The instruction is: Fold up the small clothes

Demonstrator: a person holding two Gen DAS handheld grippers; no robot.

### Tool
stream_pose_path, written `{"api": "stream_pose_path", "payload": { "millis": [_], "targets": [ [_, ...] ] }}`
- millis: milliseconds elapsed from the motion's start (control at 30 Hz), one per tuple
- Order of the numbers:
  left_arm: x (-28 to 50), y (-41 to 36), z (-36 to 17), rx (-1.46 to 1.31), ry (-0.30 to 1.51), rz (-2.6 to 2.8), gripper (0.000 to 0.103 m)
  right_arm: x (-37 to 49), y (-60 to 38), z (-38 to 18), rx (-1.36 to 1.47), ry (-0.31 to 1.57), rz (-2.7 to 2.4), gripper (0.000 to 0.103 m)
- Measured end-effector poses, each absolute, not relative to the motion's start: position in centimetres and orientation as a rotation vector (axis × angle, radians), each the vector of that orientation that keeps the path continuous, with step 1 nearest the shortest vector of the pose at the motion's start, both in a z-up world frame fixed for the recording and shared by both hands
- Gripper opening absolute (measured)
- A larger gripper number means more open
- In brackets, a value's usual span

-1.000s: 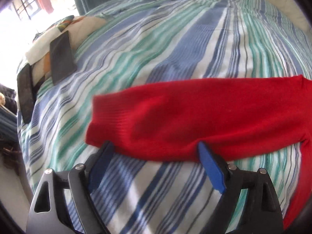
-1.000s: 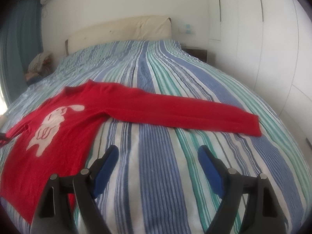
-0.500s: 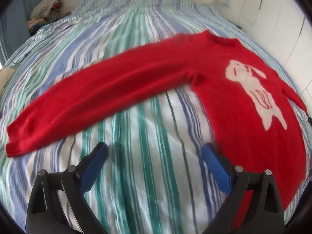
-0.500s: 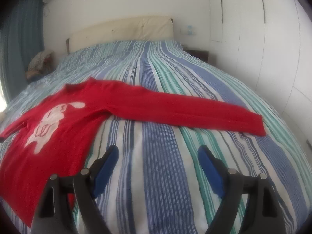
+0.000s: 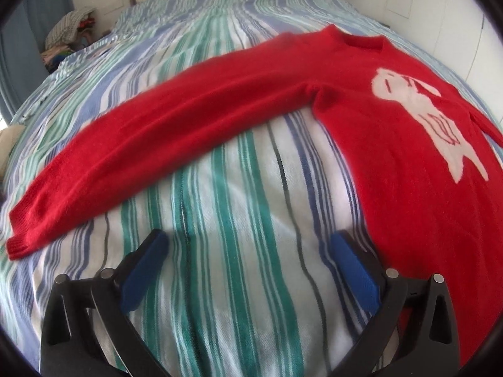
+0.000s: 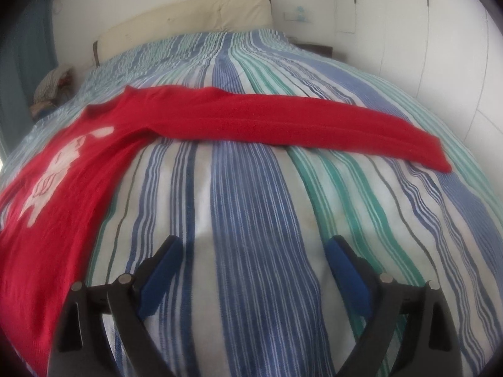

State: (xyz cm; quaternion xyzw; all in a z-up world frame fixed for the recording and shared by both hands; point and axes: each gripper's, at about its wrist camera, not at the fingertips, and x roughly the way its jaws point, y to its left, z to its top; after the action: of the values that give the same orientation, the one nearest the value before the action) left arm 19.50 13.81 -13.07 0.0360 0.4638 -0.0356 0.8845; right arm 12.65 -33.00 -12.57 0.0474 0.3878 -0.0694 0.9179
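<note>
A red sweater [image 5: 393, 144] with a white animal figure lies flat and face up on the striped bedspread [image 5: 235, 220], both sleeves spread out. Its left sleeve [image 5: 176, 132] runs to a cuff at the left edge. My left gripper [image 5: 248, 245] is open and empty over bare bedspread, below that sleeve and just left of the sweater's body. In the right wrist view the sweater [image 6: 63, 182] lies at the left and its other sleeve [image 6: 298, 125] stretches right. My right gripper [image 6: 253, 248] is open and empty, below that sleeve.
A pile of clothes [image 5: 70, 37] sits at the bed's far left corner. A beige headboard [image 6: 195, 19] and white wall stand behind the bed. White wardrobe doors [image 6: 440, 47] run along the right side.
My left gripper has pulled back and swung right, from the left sleeve's cuff to where the whole sleeve and body show. My right gripper has moved closer to the right sleeve.
</note>
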Motion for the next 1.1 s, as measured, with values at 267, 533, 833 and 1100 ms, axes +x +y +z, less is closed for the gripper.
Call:
{"api": "stream_pose_path", "payload": {
  "millis": [267,533,833,1100],
  "targets": [
    [19.31,13.68,-13.11,0.086,0.953,-0.066,0.103,12.80,-33.42,-12.86,0.125,0.817,-0.117,0.099],
    [19.32,13.65,-13.14,0.088,0.954,-0.065,0.103,12.82,-33.17,-12.86,0.118,0.825,-0.116,0.101],
    [19.28,13.25,-13.05,0.114,0.952,-0.051,0.103,12.87,-32.99,-12.94,0.112,0.828,-0.118,0.102],
    [19.31,13.29,-13.10,0.119,0.952,-0.048,0.103,13.18,-32.79,-13.03,0.096,0.839,-0.127,0.102]
  ]
}}
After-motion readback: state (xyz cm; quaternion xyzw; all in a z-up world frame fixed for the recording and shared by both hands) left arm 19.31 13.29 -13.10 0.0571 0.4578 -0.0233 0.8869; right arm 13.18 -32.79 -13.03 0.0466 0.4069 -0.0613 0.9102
